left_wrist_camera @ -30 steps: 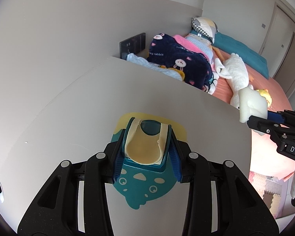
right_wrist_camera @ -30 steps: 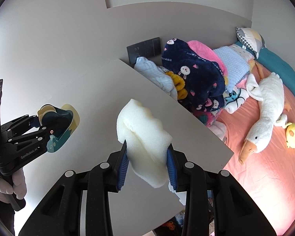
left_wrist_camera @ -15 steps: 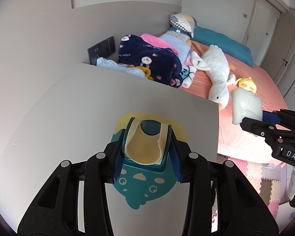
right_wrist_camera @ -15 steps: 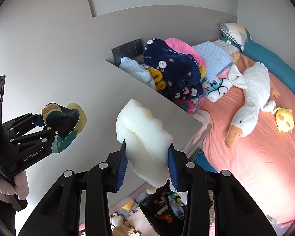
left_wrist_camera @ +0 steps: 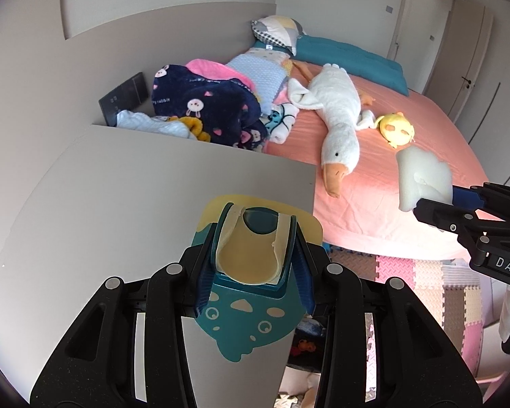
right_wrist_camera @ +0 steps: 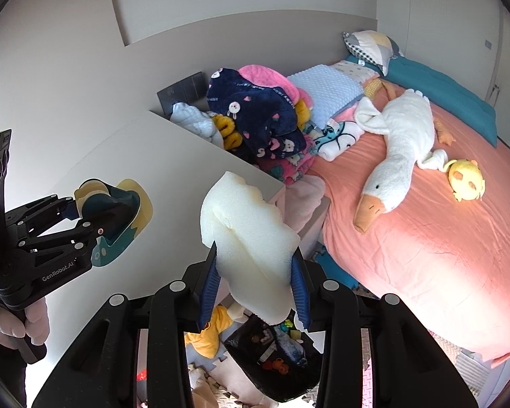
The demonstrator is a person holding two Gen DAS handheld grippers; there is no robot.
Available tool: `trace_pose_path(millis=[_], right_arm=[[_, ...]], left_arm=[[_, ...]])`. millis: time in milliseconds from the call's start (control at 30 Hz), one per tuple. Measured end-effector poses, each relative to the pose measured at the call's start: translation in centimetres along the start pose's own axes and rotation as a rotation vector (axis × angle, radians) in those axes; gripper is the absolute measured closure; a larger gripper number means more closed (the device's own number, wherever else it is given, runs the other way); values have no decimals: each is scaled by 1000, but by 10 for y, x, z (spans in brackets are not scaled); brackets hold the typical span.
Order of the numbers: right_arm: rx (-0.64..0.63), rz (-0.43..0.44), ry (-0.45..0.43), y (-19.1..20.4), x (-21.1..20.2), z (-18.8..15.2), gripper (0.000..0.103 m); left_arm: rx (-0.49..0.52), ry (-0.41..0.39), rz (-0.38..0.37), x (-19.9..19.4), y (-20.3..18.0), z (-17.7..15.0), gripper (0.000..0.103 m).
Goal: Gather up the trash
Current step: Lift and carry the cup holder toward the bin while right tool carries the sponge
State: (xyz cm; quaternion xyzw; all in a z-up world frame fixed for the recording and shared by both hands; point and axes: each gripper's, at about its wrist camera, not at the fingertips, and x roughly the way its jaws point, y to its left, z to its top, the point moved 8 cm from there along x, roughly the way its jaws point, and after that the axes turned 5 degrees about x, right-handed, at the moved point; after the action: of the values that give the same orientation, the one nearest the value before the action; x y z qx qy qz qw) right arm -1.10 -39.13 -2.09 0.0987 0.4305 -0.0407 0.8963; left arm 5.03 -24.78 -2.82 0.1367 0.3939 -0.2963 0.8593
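White foam chunk [right_wrist_camera: 251, 234] pinched inside right hand-held gripper [right_wrist_camera: 255, 282].

black bag [right_wrist_camera: 275, 357] contents indistinct; foam mat [left_wrist_camera: 421, 282] cut off.

Bedroom clutter you've got in view, upper and right of frame.

You see a bed w/ salmon-pink sheet [right_wrist_camera: 425, 238] filling the right; white plush goose [right_wrist_camera: 394, 149] lies on it, head toward lower left, small yellow plush [right_wrist_camera: 465, 180] just beside its tail end. Navy bunny blanket [right_wrist_camera: 255, 112] heaped at centre top w/ pink and pale-blue ones. Teal bedding [left_wrist_camera: 350, 61] and checked pillow [left_wrist_camera: 277, 30] upper right. Foam floor mats [left_wrist_camera: 425, 282] lower right.
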Motion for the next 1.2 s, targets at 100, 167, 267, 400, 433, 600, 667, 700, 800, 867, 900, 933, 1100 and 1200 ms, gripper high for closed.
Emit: trace_pose_path(millis=[100,167,267,400,433,600,667,700,800,867,900,933,1100,1200], right_arm=[[21,-17,-7,-14,-7,-4,64],[37,-29,-13,-23,-12,-6,63],[62,-49,-25,-35,-20,-9,63],[94,-83,-37,-52,-31,-13,63],[103,-90,-38,-56,-33,-14,63],[148,-118,-45,-72,-46,-20,63],[163,-127,-48,-78,-50,-22,62],[169,-132,-48,-80,-52,-24,62],[191,-140,-52,-87,-57,-27,62],[203,-144,-58,-90,-61,-29,62],[209,-150,-60,-92,-63,-31,62],[213,-155,-62,-94,-65,-33,62],[242,-165,-67,-101,-70,-40,61],[262,-170,-68,-105,-74,-45,61]], left_arm=[[23,-4,-17,1,-15,4,63],[39,-7,-30,0,-25,6,63],[66,-10,-47,1,-40,10,63],[96,-14,-69,1,-59,14,63],[102,-14,-74,1,-63,15,63],[134,-11,-102,0,-84,17,63],[148,-10,-111,-1,-91,17,63],[155,-9,-116,-1,-95,17,63],[176,-4,-129,-2,-105,16,63],[190,-4,-139,-2,-112,16,63],[194,-5,-143,-3,-115,16,63],[199,-4,-147,-3,-119,15,63],[214,1,-165,-5,-132,14,63],[218,3,-172,-6,-139,11,63]])
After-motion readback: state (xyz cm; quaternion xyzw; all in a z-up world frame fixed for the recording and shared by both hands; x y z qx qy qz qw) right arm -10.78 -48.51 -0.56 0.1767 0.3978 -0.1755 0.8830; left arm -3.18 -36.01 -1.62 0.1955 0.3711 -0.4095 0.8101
